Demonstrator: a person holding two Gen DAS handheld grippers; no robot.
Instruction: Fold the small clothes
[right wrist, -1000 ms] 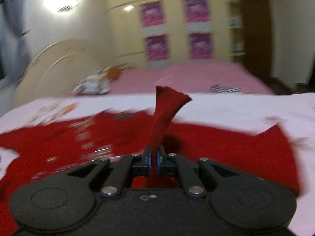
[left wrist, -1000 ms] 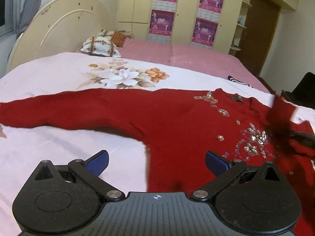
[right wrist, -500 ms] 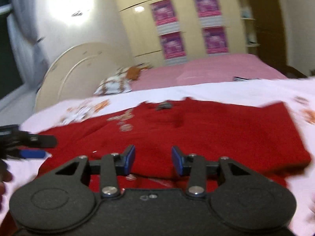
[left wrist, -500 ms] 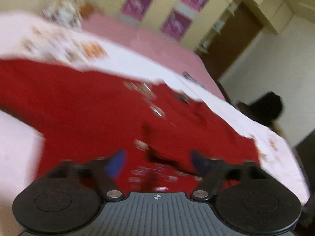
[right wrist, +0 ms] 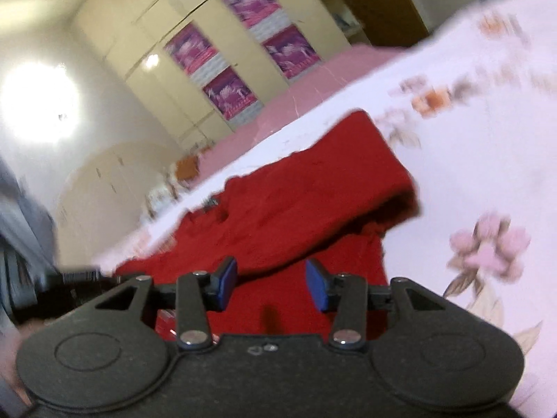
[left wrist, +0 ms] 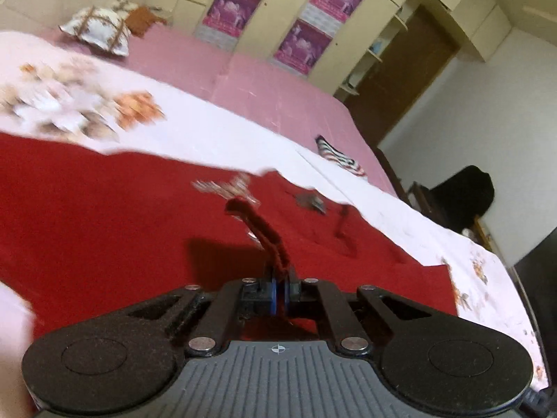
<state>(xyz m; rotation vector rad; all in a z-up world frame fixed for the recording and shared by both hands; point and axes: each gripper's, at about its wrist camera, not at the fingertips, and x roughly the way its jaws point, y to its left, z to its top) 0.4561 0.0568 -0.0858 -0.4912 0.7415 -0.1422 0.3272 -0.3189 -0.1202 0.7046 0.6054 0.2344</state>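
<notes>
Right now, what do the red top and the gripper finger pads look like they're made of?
Red top: looks like soft matte knit, going by its fuzzy pinched edge, with shiny sequin-like trim. Right gripper's finger pads: smooth blue, probably rubber or plastic; the look leaves it open.

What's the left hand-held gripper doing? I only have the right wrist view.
Observer: The left hand-held gripper is shut on a pinched fold of the red sweater.
Operator: Fold lifted or flat?
Observer: Lifted. A strip of red cloth rises from the jaws, above the flat body.
Operator: Anything else nearby?
Observer: A striped cloth lies beyond the sweater, apart from it.
</notes>
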